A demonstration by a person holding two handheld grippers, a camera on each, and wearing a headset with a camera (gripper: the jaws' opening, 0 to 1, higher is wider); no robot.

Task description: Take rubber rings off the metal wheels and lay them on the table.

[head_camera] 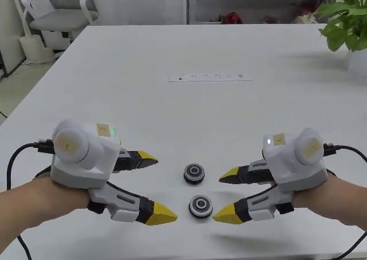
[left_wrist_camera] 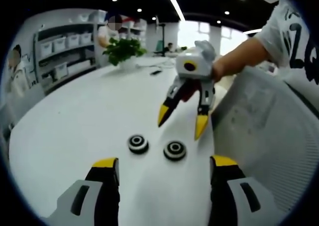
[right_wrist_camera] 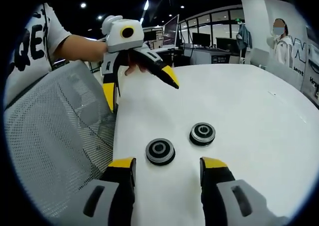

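Two metal wheels (head_camera: 194, 173) sat together on the table (head_camera: 172, 111), rubber rings (right_wrist_camera: 148, 153) not yet off; the left gripper (head_camera: 160, 187) and right gripper (head_camera: 221, 197) hung either side, both wide open and empty; next, one probably needed to pinch a wheel.

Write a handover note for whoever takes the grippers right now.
Left gripper: open, empty, left of the wheels.
Right gripper: open, empty, right of them.
Far wheel and near wheel lie flat on the table between the grippers, apart, each with its black ring on.
Done: nothing yet.
Left: pull both rings off, lay them on the table.
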